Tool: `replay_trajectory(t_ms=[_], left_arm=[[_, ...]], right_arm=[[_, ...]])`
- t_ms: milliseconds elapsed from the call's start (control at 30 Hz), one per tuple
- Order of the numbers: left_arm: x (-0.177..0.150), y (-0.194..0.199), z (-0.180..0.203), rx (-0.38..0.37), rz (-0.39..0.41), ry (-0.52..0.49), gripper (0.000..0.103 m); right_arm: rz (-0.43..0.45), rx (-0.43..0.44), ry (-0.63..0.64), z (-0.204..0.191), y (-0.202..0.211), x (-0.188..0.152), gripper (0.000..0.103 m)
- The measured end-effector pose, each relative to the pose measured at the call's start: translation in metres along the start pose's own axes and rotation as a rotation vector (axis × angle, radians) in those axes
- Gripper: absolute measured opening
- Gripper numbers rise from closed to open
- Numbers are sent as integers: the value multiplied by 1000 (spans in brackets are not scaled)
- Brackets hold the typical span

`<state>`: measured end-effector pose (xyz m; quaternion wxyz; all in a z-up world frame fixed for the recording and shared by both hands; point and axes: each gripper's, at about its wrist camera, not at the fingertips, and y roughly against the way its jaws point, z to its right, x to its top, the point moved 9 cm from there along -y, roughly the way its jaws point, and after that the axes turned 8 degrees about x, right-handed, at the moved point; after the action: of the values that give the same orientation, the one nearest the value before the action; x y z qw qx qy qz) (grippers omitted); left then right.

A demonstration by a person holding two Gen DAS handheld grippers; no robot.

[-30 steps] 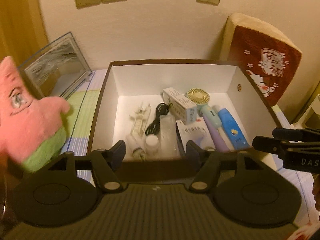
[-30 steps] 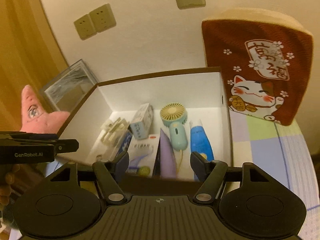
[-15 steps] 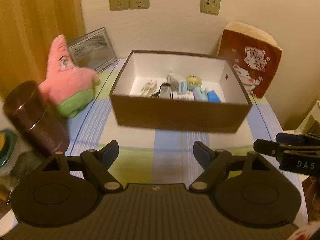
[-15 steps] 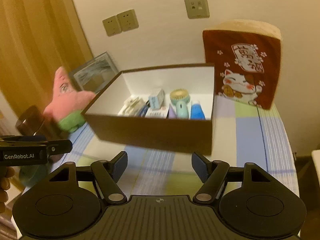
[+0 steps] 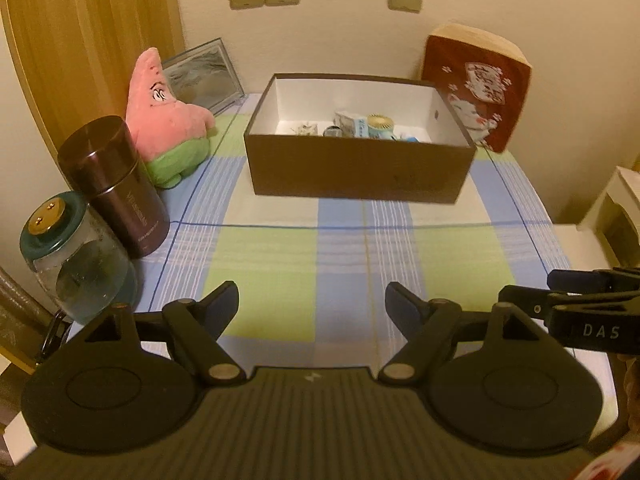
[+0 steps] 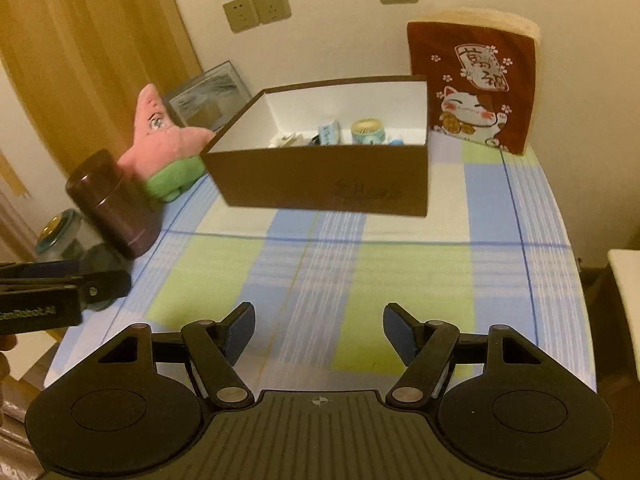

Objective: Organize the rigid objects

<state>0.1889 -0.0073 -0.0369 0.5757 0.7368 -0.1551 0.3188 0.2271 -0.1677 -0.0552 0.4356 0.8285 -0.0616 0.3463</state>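
Brown box point(image 5: 360, 172) at the far middle of the checked tabletop point(image 5: 320, 248), already holding a small fan point(image 6: 367, 130), a carton and other rigid bits. Looks nearly finished; nothing loose left in front. Left gripper point(image 5: 312, 300) empty, jaws closing slightly; right gripper point(image 6: 319, 322) empty, jaws apart. Beside the box: pink plush point(image 5: 166, 116), dark canister point(image 5: 114, 186), glass jar point(image 5: 76, 256), cat cushion point(image 6: 474, 84). No obstruction.
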Motion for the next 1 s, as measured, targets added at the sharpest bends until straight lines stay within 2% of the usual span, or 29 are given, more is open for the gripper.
replay_trajectory(t_ms=[300,533,1000], left_arm=[[-42,24,-30,-65,-11,-81,76],[-71,42,-44,-102,-27,-93,76],[-97,69,-41,-118,-24,-78,76]], right_arm=[[13,-62,-75,-50,22,-48,71],[7,-74,-115,-83,37,-82,71],[-11,-78,-102,-98,58,-108,71]])
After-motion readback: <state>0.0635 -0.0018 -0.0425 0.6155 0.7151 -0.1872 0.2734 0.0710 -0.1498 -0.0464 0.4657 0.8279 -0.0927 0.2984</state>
